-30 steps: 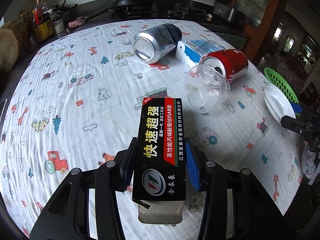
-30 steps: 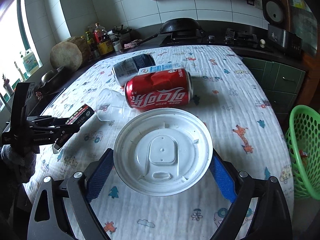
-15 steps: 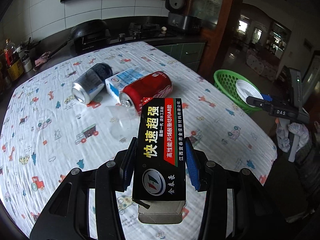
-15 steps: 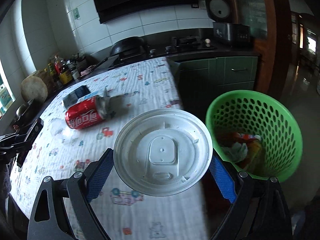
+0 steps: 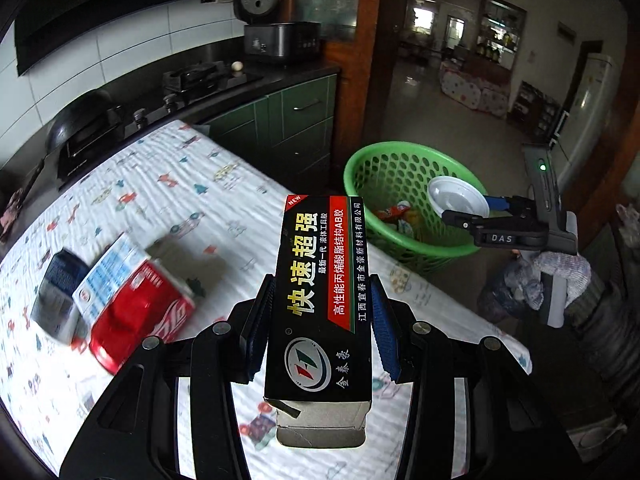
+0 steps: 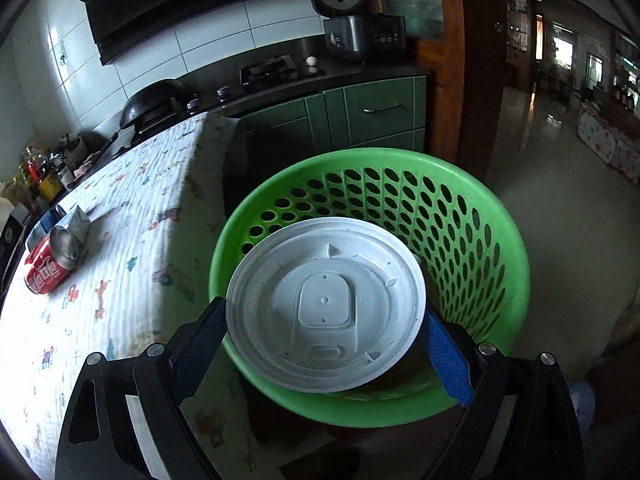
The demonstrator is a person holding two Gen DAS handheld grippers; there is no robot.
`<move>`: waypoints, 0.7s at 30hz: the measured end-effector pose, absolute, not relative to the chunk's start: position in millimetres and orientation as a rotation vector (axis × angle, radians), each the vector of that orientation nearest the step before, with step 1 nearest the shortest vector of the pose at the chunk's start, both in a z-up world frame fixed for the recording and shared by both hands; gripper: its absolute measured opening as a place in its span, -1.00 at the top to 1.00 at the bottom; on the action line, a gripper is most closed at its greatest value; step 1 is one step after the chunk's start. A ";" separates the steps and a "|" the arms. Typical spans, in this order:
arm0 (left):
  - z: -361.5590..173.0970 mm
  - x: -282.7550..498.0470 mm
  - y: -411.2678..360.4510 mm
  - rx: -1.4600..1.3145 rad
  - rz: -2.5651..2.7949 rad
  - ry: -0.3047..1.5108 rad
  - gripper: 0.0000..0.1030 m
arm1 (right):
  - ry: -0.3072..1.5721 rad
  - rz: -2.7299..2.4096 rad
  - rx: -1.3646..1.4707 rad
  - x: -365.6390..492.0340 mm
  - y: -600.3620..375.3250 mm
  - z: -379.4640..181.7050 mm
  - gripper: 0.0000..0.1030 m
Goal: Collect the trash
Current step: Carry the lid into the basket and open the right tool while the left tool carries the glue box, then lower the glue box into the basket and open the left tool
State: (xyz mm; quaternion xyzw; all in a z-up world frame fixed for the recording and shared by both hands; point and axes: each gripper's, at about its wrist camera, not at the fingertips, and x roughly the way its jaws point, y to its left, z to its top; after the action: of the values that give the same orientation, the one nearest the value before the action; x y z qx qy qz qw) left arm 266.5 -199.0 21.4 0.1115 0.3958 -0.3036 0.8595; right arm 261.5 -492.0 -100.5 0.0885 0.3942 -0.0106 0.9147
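My left gripper (image 5: pixel 320 320) is shut on a black glue box (image 5: pixel 322 292) with yellow and red print, held above the table's right part. My right gripper (image 6: pixel 324 312) is shut on a white plastic lid (image 6: pixel 326 302), its blue pads pressing the rim on both sides. The lid hangs right over the green perforated basket (image 6: pixel 472 216) standing on the floor beside the table. From the left wrist view the basket (image 5: pixel 384 168) holds some wrappers, and the lid (image 5: pixel 456 200) in the right gripper (image 5: pixel 464 210) is above its right rim.
On the patterned tablecloth (image 5: pixel 168 200) lie a red cola can (image 5: pixel 132 316), a blue-white carton (image 5: pixel 108 276) and a dark can (image 5: pixel 60 284). The red can (image 6: pixel 48 264) shows far left in the right wrist view. Green cabinets (image 6: pixel 360 116) and a stove counter stand behind.
Both grippers swung right, away from the cans. The lid went from over the table to above the basket. The glue box now points toward the basket.
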 end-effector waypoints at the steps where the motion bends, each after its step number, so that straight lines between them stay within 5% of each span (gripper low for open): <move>1: 22.7 270.7 -207.4 0.245 -0.645 0.828 0.13 | 0.816 -0.027 0.183 263.7 -496.0 -103.1 -0.73; 21: -7.8 335.4 -366.3 0.330 -0.764 0.875 0.12 | 0.778 -0.077 0.208 238.9 -549.7 -114.1 -0.80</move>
State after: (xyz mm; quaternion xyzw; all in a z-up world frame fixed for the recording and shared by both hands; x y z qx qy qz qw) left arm 335.4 -366.3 -7.8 0.1550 0.4115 -0.3593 0.8231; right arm 238.9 -549.7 -114.1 0.1012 0.3784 -0.0374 0.9193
